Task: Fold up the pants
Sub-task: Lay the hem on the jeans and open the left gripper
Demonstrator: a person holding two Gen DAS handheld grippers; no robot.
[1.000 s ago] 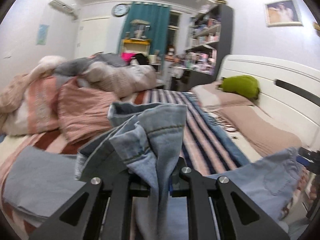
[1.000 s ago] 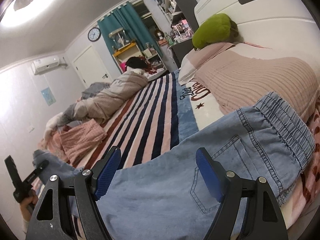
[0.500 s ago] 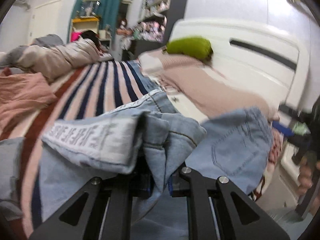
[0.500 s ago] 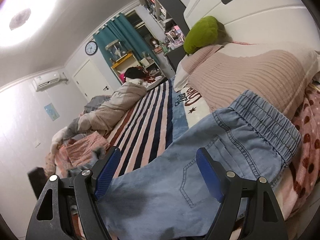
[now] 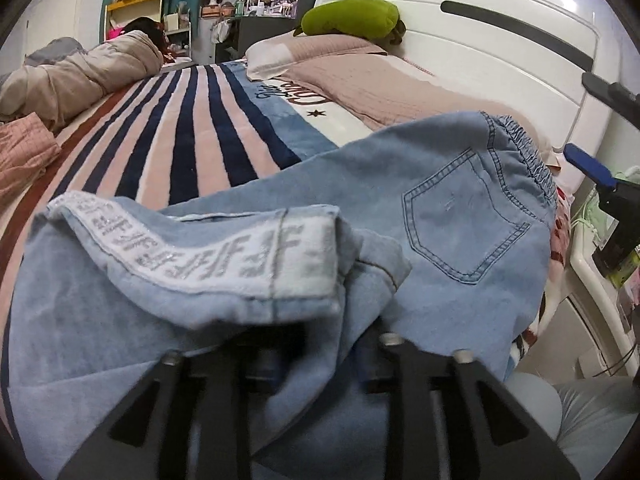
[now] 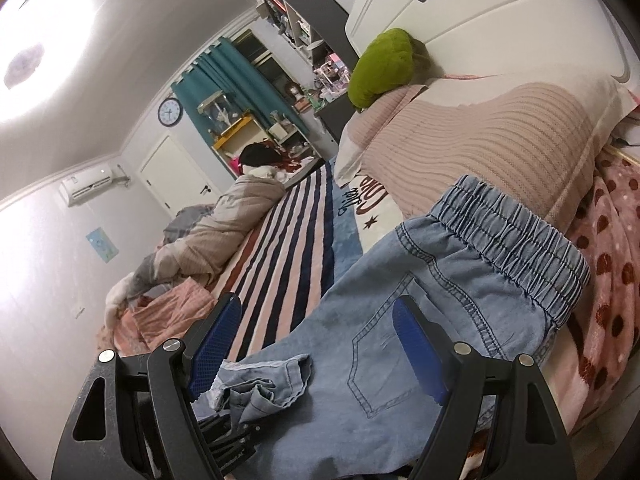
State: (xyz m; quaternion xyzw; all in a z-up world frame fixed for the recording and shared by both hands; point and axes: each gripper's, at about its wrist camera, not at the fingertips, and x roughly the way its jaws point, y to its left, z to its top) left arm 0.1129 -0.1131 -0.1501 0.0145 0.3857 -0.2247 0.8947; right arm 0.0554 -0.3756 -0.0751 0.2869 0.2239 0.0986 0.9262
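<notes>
Two hand-held grippers share one build. The left hand-held gripper (image 5: pixel 280 364), at the lower centre of its frame, has matte black angular arms with triangular cut-outs and silver round screw heads. The right hand-held gripper (image 6: pixel 316 344), at the bottom of its frame, adds bright blue textured finger pads (image 6: pixel 416 360) on black fingers.

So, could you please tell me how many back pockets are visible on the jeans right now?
1. The back pocket sits just below the elastic waistband, on the jeans spread over the bed. A second pocket may be hidden under the fabric.
</notes>
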